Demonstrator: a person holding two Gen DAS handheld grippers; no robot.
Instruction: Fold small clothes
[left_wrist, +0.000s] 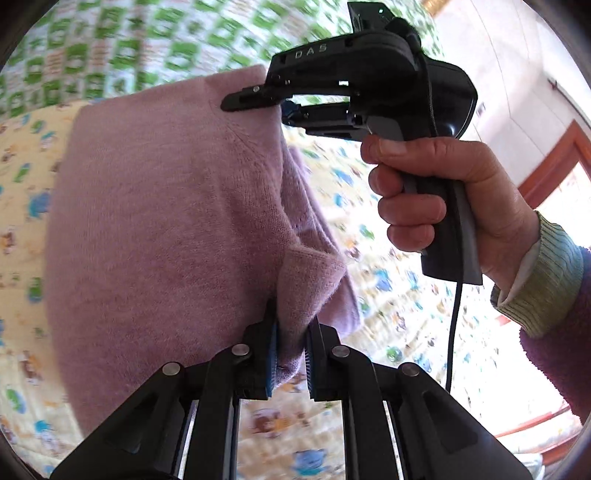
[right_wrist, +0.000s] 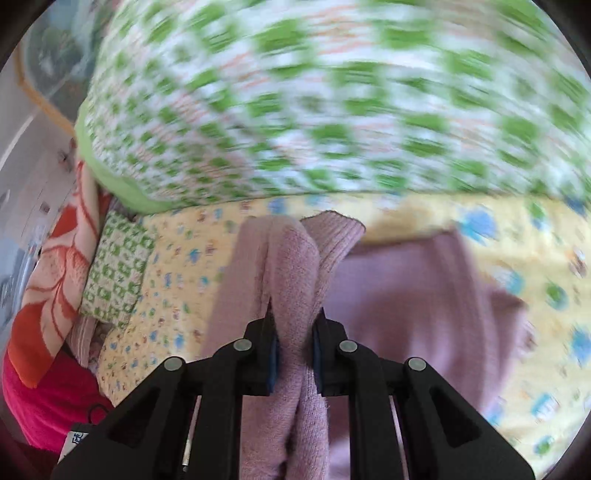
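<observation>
A small pink knit sweater (left_wrist: 166, 221) hangs in the air between both grippers above a yellow cartoon-print sheet (left_wrist: 388, 288). My left gripper (left_wrist: 291, 354) is shut on a fold of the sweater at its lower edge. My right gripper (left_wrist: 273, 105), held by a hand, is shut on the sweater's upper edge. In the right wrist view my right gripper (right_wrist: 295, 350) pinches a bunched fold of the sweater (right_wrist: 295, 280), and the rest of it (right_wrist: 406, 295) hangs beyond, over the sheet (right_wrist: 517, 258).
A green-and-white checked quilt (right_wrist: 332, 110) is piled behind the sheet. A small checked pillow (right_wrist: 118, 269), an orange-red patterned blanket (right_wrist: 55, 295) and a pink cloth (right_wrist: 48, 402) lie at the left. A wall and red door frame (left_wrist: 554, 158) stand at the right.
</observation>
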